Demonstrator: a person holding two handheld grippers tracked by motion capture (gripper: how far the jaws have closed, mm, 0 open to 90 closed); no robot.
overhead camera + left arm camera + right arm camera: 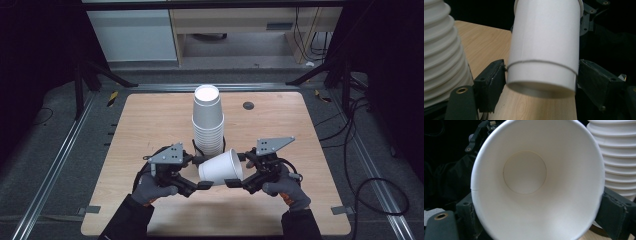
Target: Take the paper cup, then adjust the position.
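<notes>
A single white paper cup (220, 167) (544, 45) (524, 172) lies on its side above the table's front middle, its mouth toward the right. My left gripper (201, 172) (541, 82) has its pads close on either side of the cup's base, without squeezing it. My right gripper (240, 172) (540, 217) is shut across the cup's wide rim, and its view looks straight into the cup. Just behind stands a tall stack of upturned white cups (208, 125) (441, 50) (619, 157).
The wooden table (150, 125) has a small dark grommet (248, 105) at the back right. Metal rails (60, 150) run along both sides. Cables (360, 165) lie on the floor to the right. Black frame legs (107, 75) stand behind the table.
</notes>
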